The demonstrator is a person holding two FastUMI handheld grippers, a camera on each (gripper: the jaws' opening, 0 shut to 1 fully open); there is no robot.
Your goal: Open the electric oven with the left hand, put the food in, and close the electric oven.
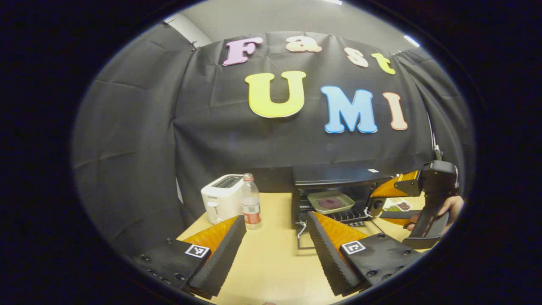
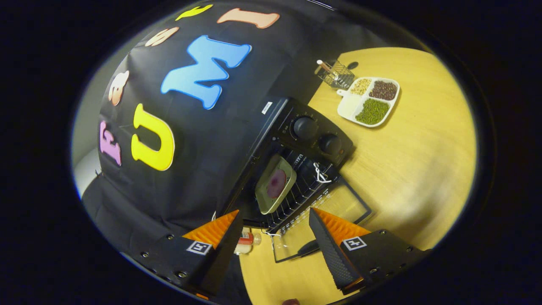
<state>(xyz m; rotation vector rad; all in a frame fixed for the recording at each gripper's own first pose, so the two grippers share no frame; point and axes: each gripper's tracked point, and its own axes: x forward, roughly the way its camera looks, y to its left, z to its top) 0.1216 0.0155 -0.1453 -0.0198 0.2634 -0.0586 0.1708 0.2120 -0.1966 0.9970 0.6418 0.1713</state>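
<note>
Here, left hand-held gripper (image 1: 277, 237) level, spread — oven (image 1: 338, 192) open, plate (image 1: 330, 201) inside

Toaster (image 1: 222, 197), bottle (image 1: 251, 202), sectioned dish (image 2: 369, 101)

**Camera placement, two gripper-mounted fisheye views**

Left gripper view: low over the wooden table (image 1: 271, 258), level, facing the booth's back wall, with the electric oven (image 1: 338, 192) some way ahead and right of centre. Right gripper view: higher, strongly rolled, looking down on the electric oven (image 2: 296, 165) from nearer. Both views share the open oven cavity, the plate of food (image 1: 330, 201) (image 2: 275, 184) on its rack, and the divided dish (image 1: 398, 205) (image 2: 369, 101).
</note>
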